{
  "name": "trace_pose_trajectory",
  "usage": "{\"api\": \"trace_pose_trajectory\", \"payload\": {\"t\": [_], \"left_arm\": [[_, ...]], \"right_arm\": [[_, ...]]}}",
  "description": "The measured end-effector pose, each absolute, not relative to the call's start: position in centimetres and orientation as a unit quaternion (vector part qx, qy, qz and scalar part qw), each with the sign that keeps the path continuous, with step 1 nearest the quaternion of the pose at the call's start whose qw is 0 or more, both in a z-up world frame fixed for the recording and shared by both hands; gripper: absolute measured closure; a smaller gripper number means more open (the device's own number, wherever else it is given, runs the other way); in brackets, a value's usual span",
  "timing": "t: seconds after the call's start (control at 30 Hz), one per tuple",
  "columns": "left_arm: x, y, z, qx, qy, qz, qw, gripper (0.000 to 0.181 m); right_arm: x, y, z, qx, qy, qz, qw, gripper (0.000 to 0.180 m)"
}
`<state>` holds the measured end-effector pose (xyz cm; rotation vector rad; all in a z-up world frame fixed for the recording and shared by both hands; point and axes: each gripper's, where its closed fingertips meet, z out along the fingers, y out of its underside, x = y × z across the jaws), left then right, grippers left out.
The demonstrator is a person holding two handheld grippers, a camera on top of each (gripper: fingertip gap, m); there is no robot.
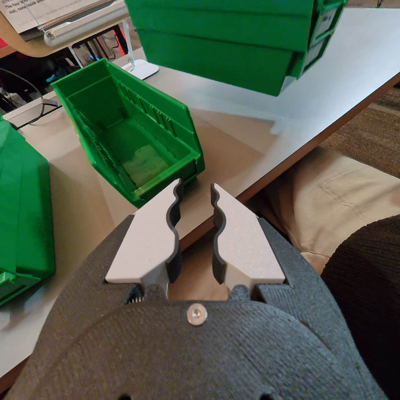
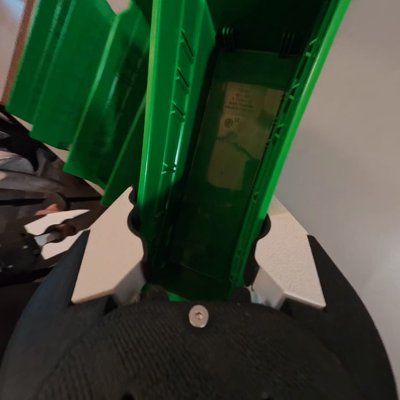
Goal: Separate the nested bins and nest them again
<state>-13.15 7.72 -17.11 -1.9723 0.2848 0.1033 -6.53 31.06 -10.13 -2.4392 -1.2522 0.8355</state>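
Left gripper (image 1: 195, 190) up front, fingers parted with a clear gap, nothing between them, tips hanging right over the near edge of the bench (image 1: 281, 121). Just past the tips: a single green bin (image 1: 127, 132) sitting upright on the bench, open top showing, its low front end close to that near edge, touching nothing else. Bare bench all around it, decent room on both long sides. Over at the left side, another green bin (image 1: 21, 205), only partly in frame, well apart from the single one. Up top, a nested pair of green bins (image 1: 218, 45), one inside the other, looks lifted off the bench, though hard to be sure. Beyond the far edge, a paper sheet in a clear stand (image 1: 65, 23). Off the near edge on the right, a person's leg in tan trousers (image 1: 337, 194).

Right gripper (image 2: 199, 216) spread wide and clamped across the nested pair (image 2: 236, 151), one pad (image 2: 135, 220) on each outer side wall, camera peering straight down the inside. More green bin (image 2: 71, 86) off to the left, blurry. Pale bench surface to the right of the held bins, plenty of free space there.
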Motion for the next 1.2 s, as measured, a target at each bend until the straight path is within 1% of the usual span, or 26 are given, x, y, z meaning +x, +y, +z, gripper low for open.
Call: {"api": "trace_pose_trajectory", "payload": {"t": [0.13,0.23,0.43,0.67,0.8,0.97,1.2], "left_arm": [[-12.8,7.7,-17.0,-0.829,0.124,0.042,0.544,0.157],[-12.5,7.6,-16.8,-0.826,0.130,0.042,0.546,0.156],[-11.6,7.1,-16.4,-0.820,0.143,0.039,0.552,0.156],[-9.6,6.6,-16.5,-0.813,0.180,0.034,0.553,0.157],[-9.2,6.5,-16.5,-0.812,0.188,0.034,0.552,0.157],[-9.4,6.4,-16.2,-0.809,0.185,0.035,0.557,0.157],[-9.6,6.5,-16.0,-0.808,0.181,0.038,0.560,0.156]], "right_arm": [[-10.0,29.2,-6.7,-0.822,-0.445,0.332,0.126,0.068],[-13.4,27.4,-5.0,-0.810,-0.450,0.364,0.096,0.067],[-18.5,24.9,-4.8,-0.802,-0.436,0.406,0.037,0.066],[-20.1,24.1,-4.5,-0.815,-0.395,0.424,-0.001,0.064],[-20.9,23.8,-4.7,-0.825,-0.379,0.419,0.011,0.060],[-21.2,23.9,-4.6,-0.824,-0.380,0.417,0.037,0.060],[-22.1,24.6,-4.5,-0.832,-0.351,0.423,0.075,0.053]]}}
